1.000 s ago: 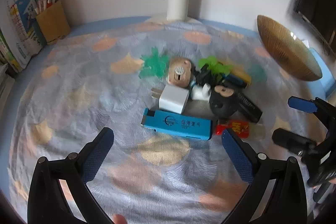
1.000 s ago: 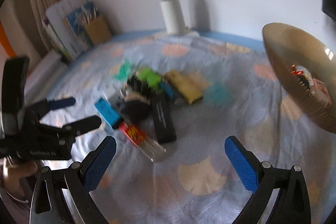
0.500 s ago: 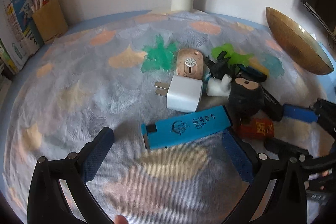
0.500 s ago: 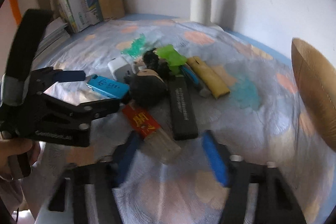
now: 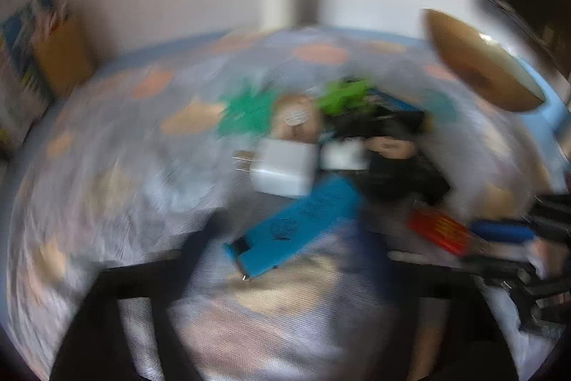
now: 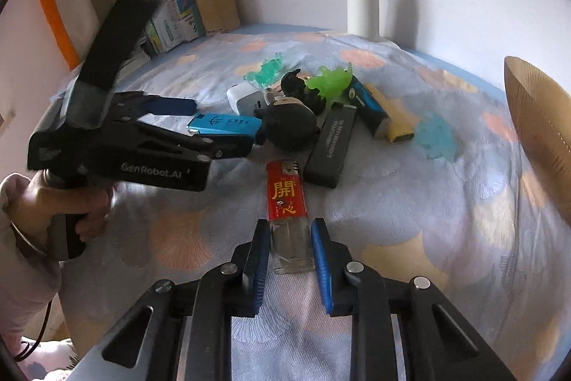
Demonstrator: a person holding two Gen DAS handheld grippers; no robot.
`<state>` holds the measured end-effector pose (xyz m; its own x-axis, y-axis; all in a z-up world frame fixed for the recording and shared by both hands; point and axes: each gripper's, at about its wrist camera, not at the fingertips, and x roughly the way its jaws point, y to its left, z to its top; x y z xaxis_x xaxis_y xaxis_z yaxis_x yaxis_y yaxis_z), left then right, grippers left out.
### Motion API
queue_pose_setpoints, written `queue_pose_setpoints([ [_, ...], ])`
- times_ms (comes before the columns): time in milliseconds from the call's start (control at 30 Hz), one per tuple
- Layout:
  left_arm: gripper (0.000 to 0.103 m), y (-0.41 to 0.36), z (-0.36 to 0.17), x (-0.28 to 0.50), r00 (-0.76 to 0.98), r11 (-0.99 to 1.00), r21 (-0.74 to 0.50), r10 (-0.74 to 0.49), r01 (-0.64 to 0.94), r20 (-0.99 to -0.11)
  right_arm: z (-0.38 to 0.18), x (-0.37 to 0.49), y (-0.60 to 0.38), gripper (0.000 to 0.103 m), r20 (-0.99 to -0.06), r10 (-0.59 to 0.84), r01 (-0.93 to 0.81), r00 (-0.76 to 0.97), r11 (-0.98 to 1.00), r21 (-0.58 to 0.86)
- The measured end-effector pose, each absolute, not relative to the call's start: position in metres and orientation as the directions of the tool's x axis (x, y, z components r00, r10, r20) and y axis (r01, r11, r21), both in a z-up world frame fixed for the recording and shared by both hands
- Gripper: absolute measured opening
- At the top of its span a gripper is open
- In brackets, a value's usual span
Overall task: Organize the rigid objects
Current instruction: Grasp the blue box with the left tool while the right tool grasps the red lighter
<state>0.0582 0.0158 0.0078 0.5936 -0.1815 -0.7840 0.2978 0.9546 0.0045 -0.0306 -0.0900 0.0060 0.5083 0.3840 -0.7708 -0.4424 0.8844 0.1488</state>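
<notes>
meanwhile right hand-held gripper (image 6: 289, 250) points downward, clamping red lighter (image 6: 287, 202).

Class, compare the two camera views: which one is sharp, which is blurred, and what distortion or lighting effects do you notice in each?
Left wrist view: heavy motion blur smears everything; the blue box and white charger show only as soft shapes. Right wrist view: sharp, the print on the red lighter between the right gripper pads is legible. Both: fisheye bending, dark corners, soft daylight, faint shadows.
</notes>
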Motion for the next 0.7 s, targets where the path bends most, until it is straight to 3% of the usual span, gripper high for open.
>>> queue_pose_setpoints([
  [33, 0.042, 0.015, 0.009, 0.055, 0.59, 0.949, -0.008, -0.201, 0.314, -0.782, 0.006, -0.031, -0.089, 0.023, -0.771, 0.381, -0.44, 0.509, 0.886, 0.148],
  [167, 0.033, 0.017, 0.008, 0.048, 0.593, 0.946, -0.036, -0.231, 0.322, -0.771, 0.006, -0.022, -0.086, 0.023, -0.768, 0.38, -0.415, 0.515, 0.895, 0.164],
  [333, 0.031, 0.009, 0.007, 0.049, 0.59, 0.933, -0.015, -0.239, 0.359, -0.771, 0.004, -0.015, -0.086, 0.024, -0.762, 0.389, -0.413, 0.517, 0.894, 0.176],
  [467, 0.038, 0.002, 0.008, 0.058, 0.597, 0.93, 0.015, -0.222, 0.367, -0.771, 0.003, -0.007, -0.09, 0.028, -0.75, 0.434, -0.417, 0.5, 0.879, 0.231],
  [500, 0.036, 0.004, 0.009, 0.059, 0.59, 0.932, -0.006, -0.235, 0.363, -0.772, 0.003, -0.005, -0.09, 0.028, -0.749, 0.435, -0.416, 0.499, 0.879, 0.233],
  [533, 0.026, 0.004, 0.009, 0.06, 0.59, 0.933, -0.017, -0.241, 0.36, -0.77, 0.003, -0.004, -0.088, 0.028, -0.751, 0.429, -0.417, 0.502, 0.881, 0.225],
  [567, 0.022, 0.003, 0.01, 0.059, 0.593, 0.932, -0.009, -0.237, 0.362, -0.77, 0.003, -0.004, -0.085, 0.028, -0.754, 0.418, -0.418, 0.506, 0.884, 0.209],
  [700, 0.021, -0.002, 0.011, 0.057, 0.59, 0.928, -0.022, -0.255, 0.372, -0.766, 0.004, -0.006, -0.075, 0.023, -0.761, 0.387, -0.437, 0.521, 0.886, 0.152],
])
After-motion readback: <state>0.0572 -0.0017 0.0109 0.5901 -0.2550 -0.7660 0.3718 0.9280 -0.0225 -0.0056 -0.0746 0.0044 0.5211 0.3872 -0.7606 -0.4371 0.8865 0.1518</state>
